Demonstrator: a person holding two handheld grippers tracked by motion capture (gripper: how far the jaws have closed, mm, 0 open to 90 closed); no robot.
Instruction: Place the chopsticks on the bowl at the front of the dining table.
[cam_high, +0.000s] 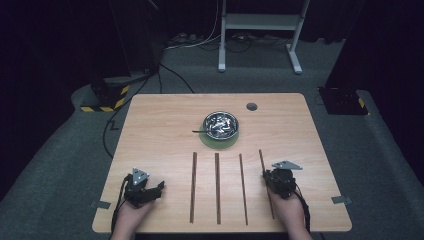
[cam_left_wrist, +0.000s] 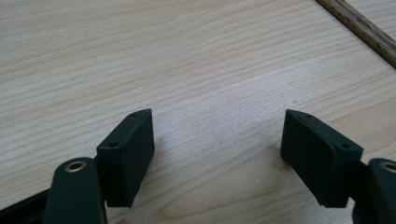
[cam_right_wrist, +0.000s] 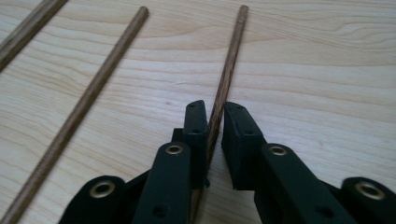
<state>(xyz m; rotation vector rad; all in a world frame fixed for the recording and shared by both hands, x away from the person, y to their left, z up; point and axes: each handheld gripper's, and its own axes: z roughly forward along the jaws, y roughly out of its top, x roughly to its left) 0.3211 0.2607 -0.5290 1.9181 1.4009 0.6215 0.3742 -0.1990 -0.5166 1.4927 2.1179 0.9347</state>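
Tabletop (cam_high: 165, 120) of pale wood spans the middle of the high view, with four thin wooden rods lying side by side in its lower half. A metal bowl (cam_high: 221, 124) sits on a green mat (cam_high: 220, 141) just above the rods, at centre frame, and a small grey disc (cam_high: 251, 106) lies to its upper right. At lower left, a hand holds the left gripper (cam_high: 156, 189) on bare wood, well apart from the nearest rod (cam_high: 193, 187); in the left gripper view its jaws stand spread wide with nothing between them. At lower right, the other hand holds the right gripper (cam_high: 267, 176) over the rightmost rod (cam_high: 261, 160), which slants slightly from upper left to lower right. In the right gripper view, the rightmost rod (cam_right_wrist: 229, 65) runs up the middle of the frame, and the two black jaws are drawn together on it, pinching it partway along its length.
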